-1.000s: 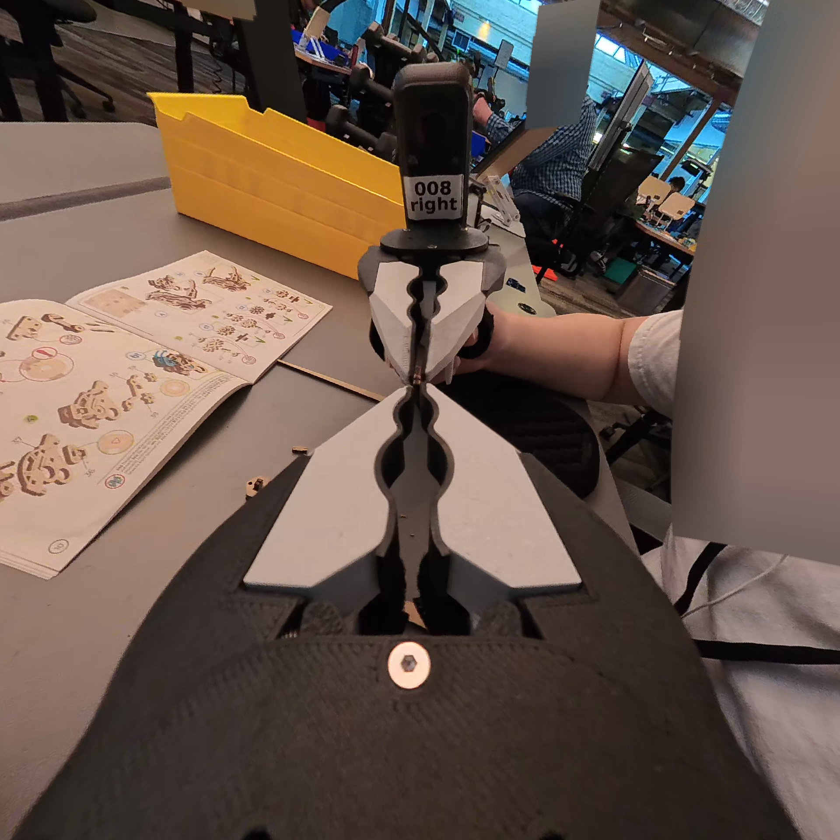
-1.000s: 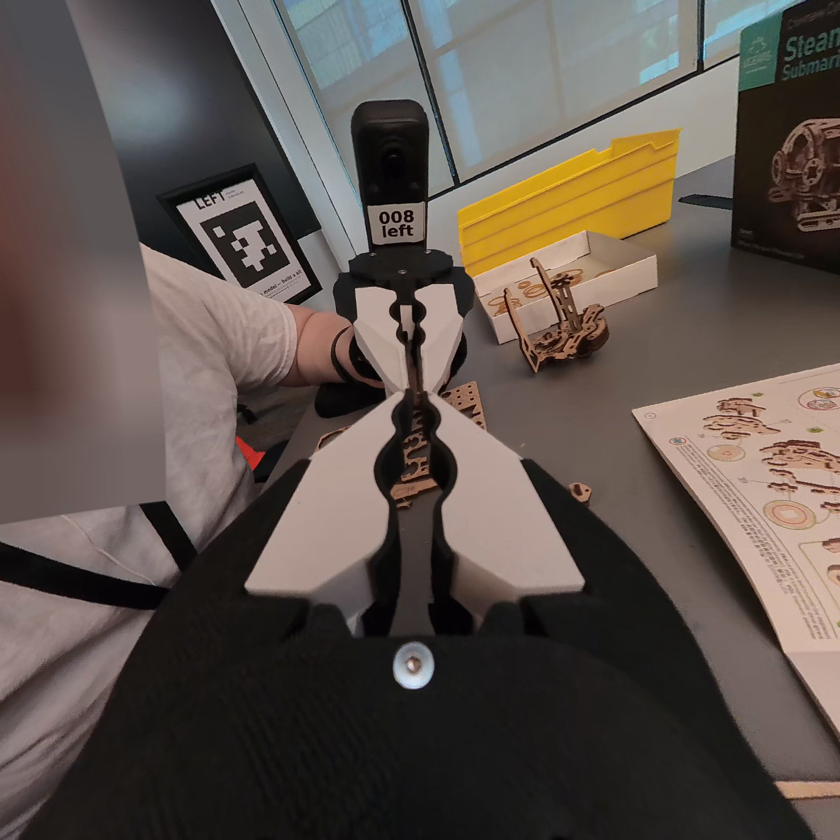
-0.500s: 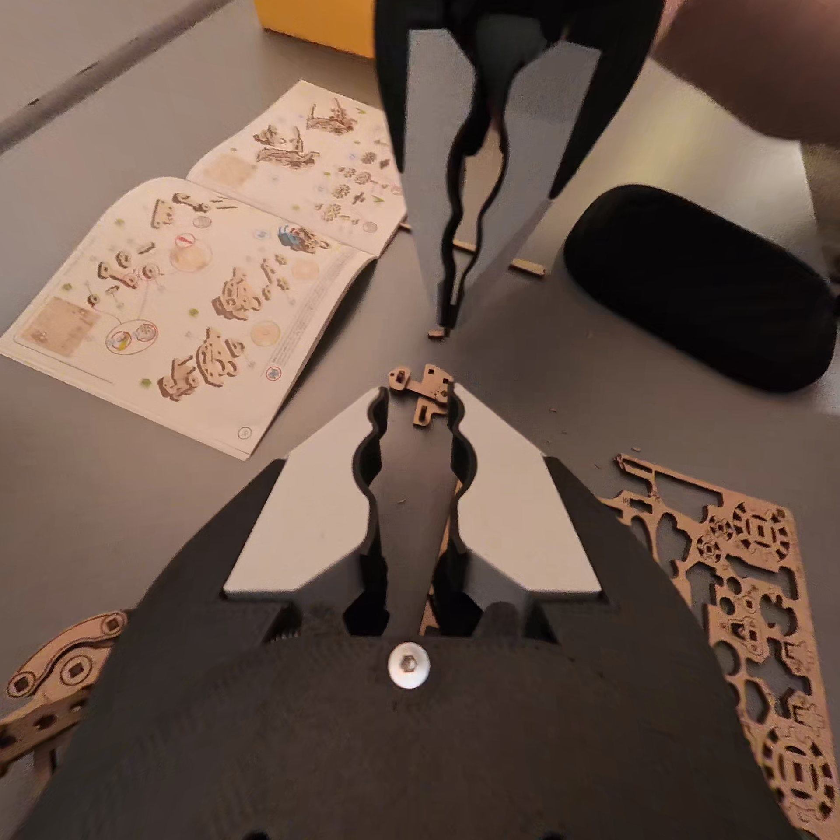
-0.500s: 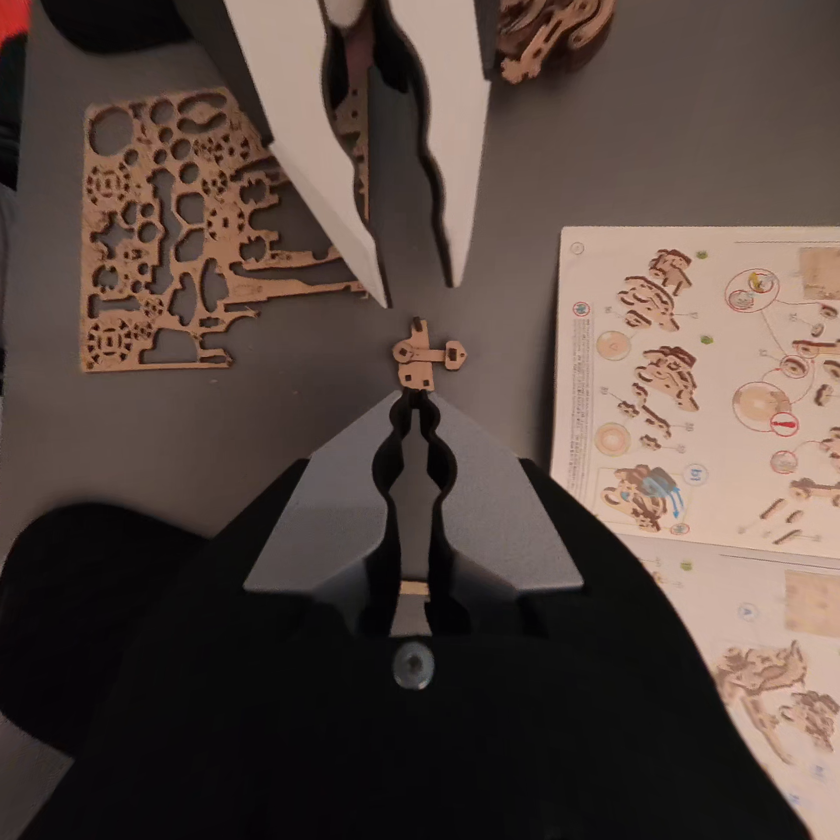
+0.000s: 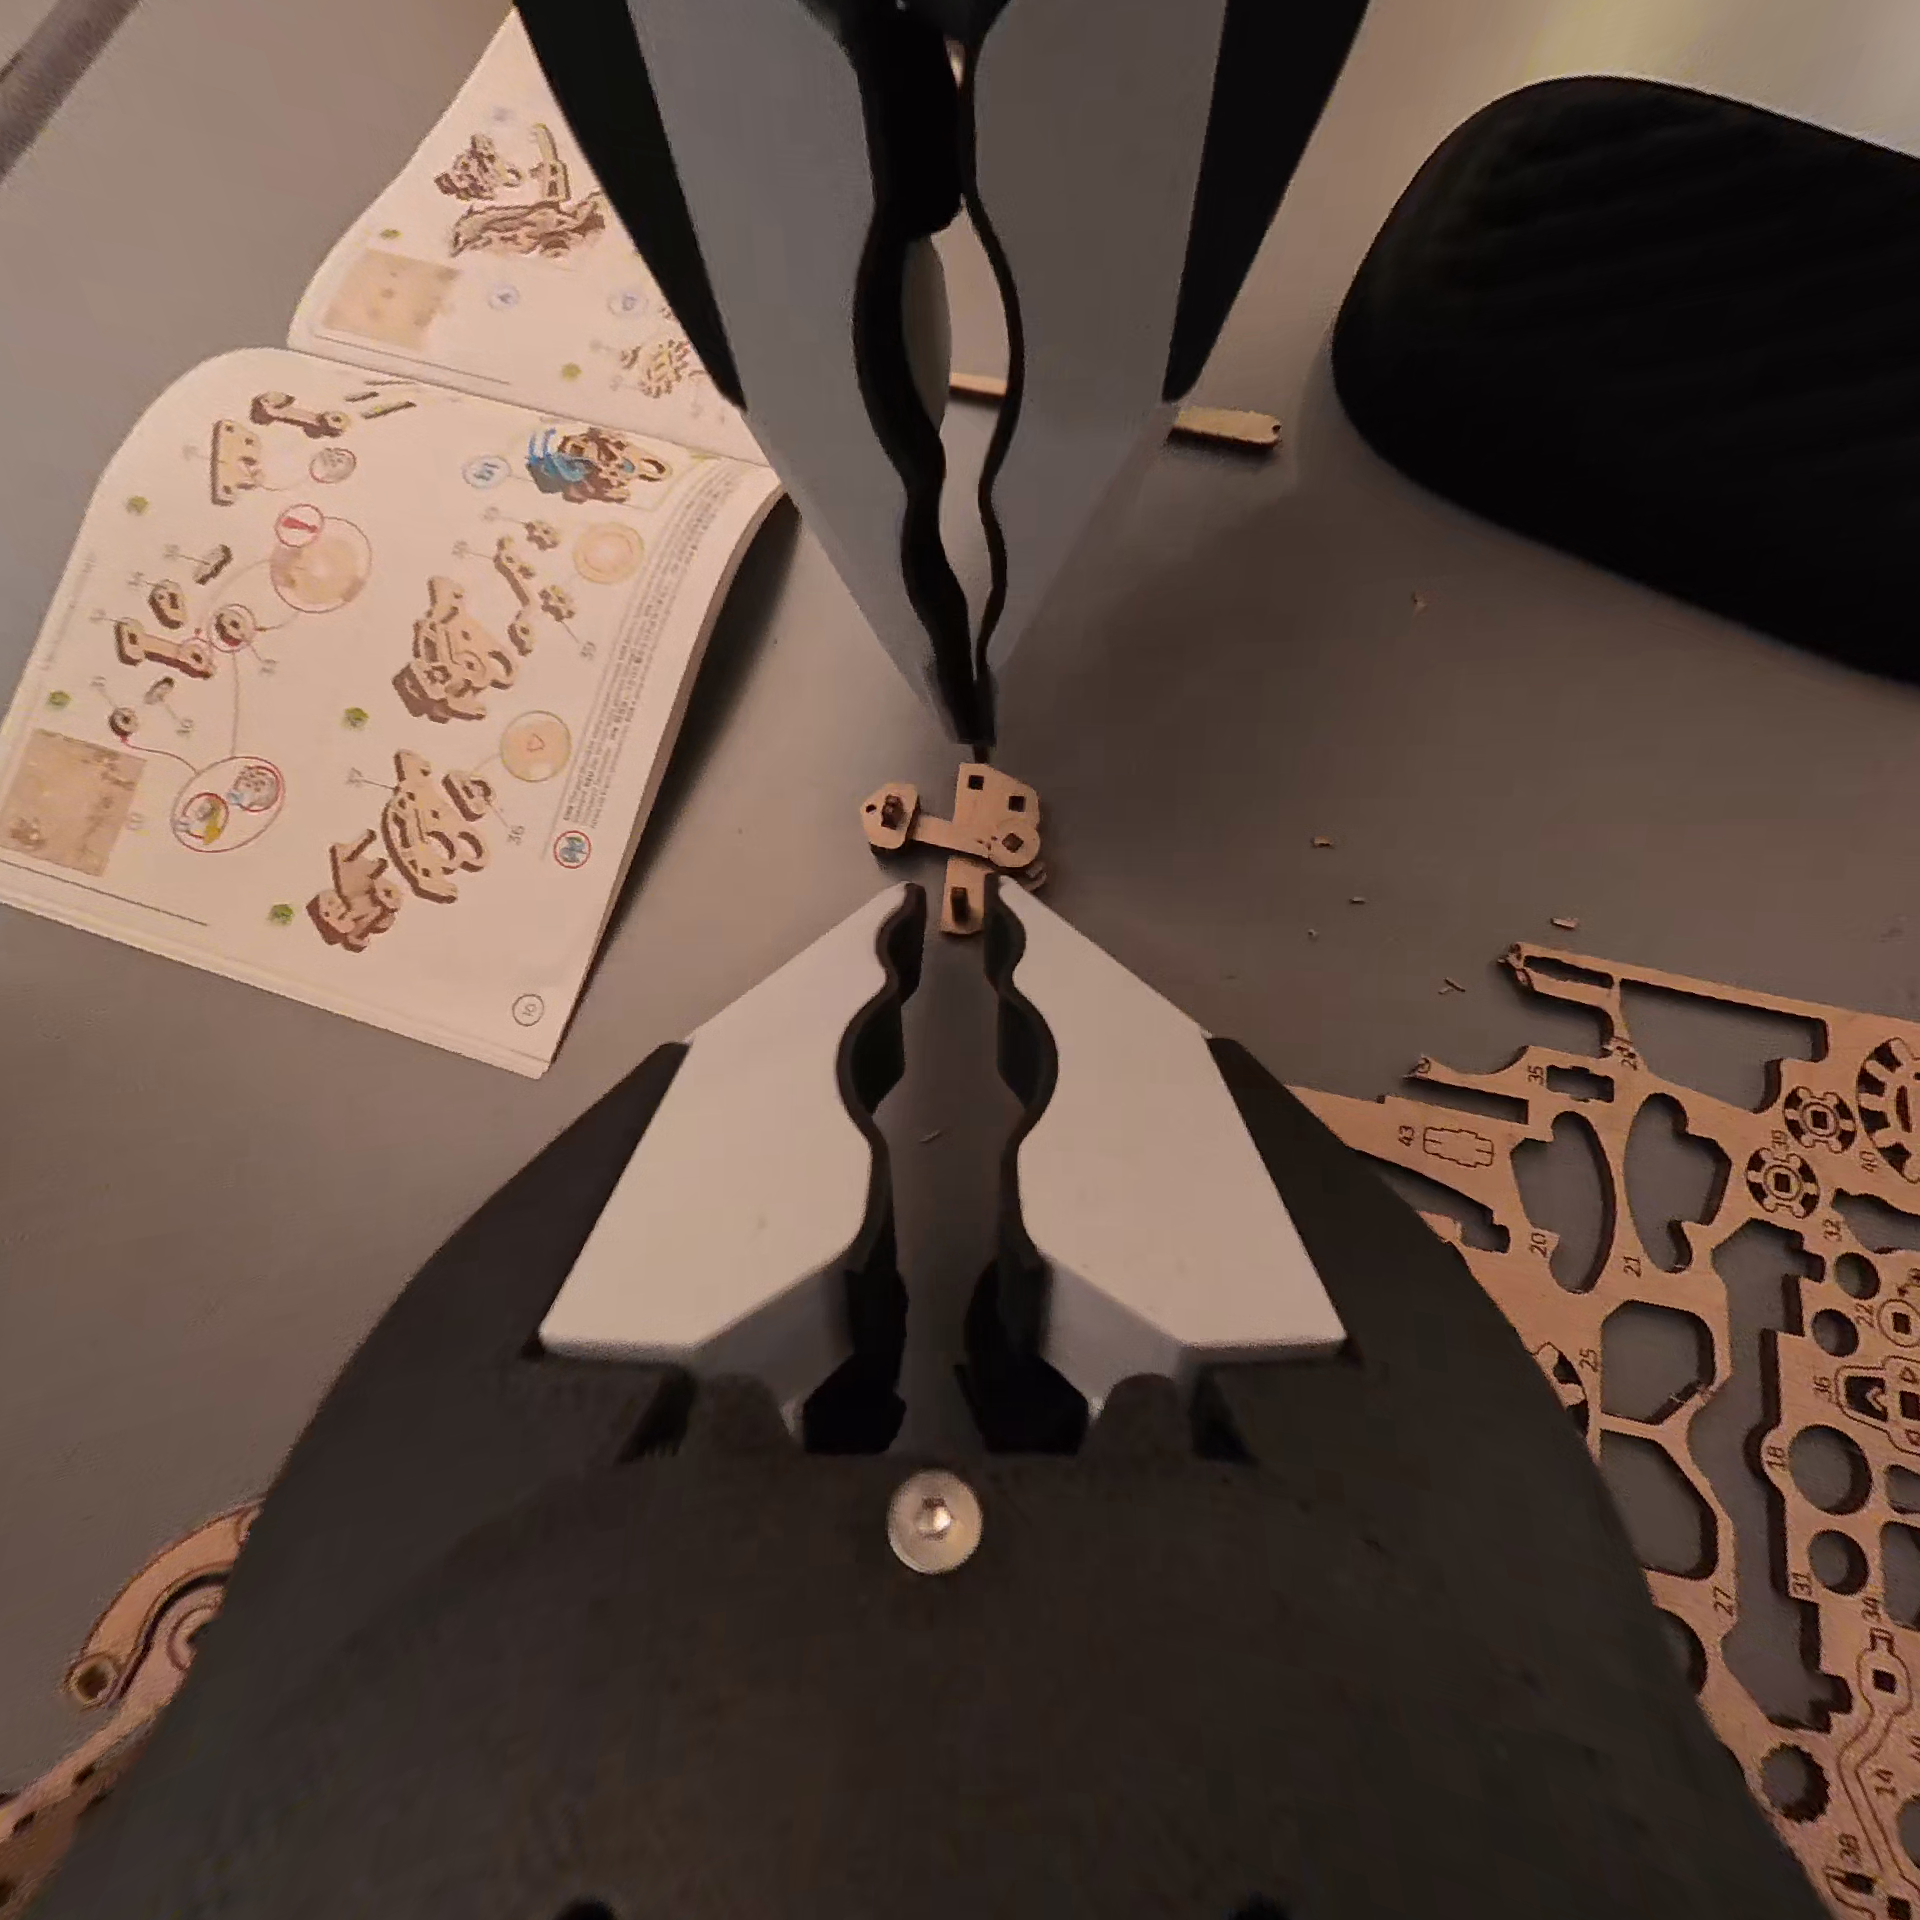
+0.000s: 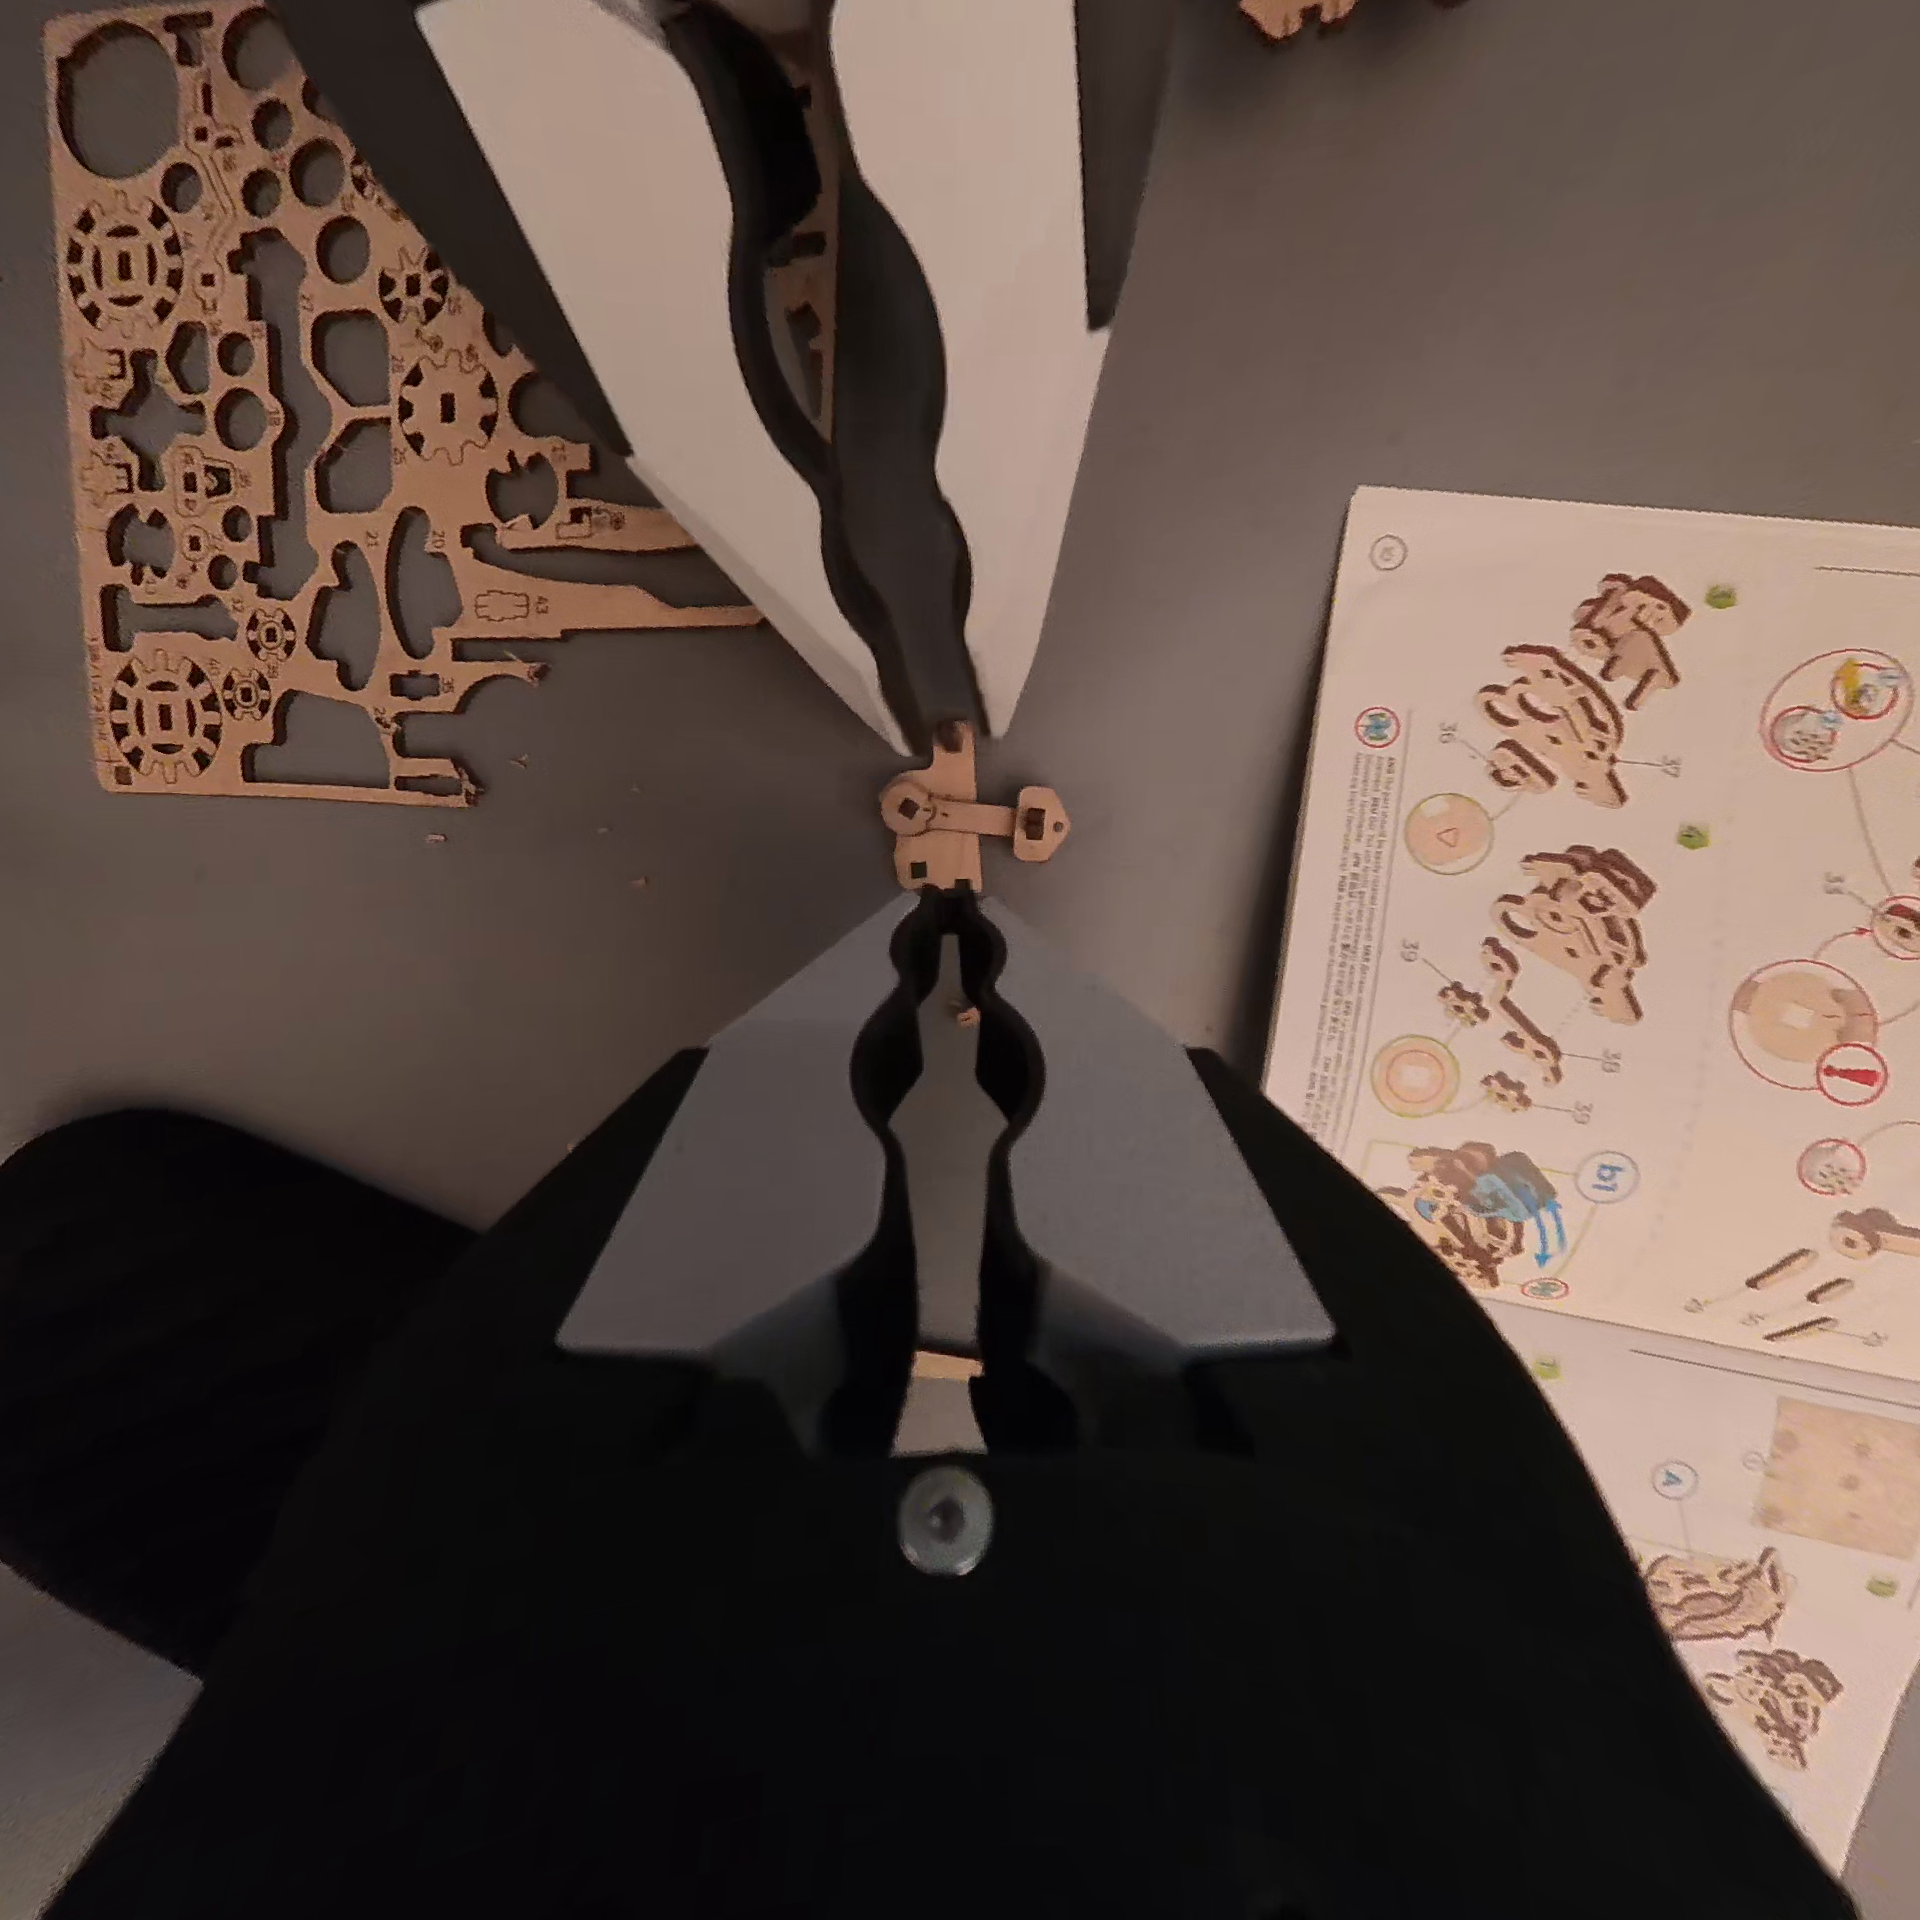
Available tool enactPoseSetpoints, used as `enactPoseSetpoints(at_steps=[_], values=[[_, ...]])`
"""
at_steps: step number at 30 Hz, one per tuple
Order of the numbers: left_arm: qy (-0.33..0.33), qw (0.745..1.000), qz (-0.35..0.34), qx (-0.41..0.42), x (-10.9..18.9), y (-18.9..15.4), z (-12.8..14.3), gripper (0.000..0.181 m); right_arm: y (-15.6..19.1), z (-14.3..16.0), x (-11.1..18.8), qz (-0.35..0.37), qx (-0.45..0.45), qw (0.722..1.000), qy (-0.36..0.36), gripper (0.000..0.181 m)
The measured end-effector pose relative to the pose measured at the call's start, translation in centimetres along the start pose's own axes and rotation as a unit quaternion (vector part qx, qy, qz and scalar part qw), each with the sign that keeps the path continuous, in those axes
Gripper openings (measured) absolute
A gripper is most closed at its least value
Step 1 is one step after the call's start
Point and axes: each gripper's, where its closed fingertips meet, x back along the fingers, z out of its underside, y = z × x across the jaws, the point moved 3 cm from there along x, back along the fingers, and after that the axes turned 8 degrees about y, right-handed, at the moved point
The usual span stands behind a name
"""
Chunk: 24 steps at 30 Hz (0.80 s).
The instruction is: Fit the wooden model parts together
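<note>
My two claws meet tip to tip over the small wooden part [image 5: 961,831], boxing it in. Bare table [image 5: 1299,748] lies open on either side of it. Obstacles: booklet [image 5: 343,665] beside my left claw [image 5: 954,902], fret sheet [image 5: 1662,1247] opposite, black pad [image 5: 1662,343] beyond.

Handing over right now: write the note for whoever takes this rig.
Left gripper: jaws narrowly apart around a tab of the small tan wooden latch-shaped assembly; grip uncertain.
Right gripper: jaws shut, tips at the assembly's opposite edge.
Assembly is over the grey table, between the open instruction booklet and the punched plywood parts sheet.
Done: several pieces joined.
Left: more fitting.
</note>
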Motion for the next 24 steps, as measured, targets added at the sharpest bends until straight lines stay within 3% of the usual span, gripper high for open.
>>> enactPoseSetpoints(at_steps=[24], values=[[0.001, 1.0, 0.01, -0.018, -0.42, -0.23, 0.07, 0.001, -0.23, -0.05, -0.6, 0.026, 0.031, 0.998, 0.045, 0.0]])
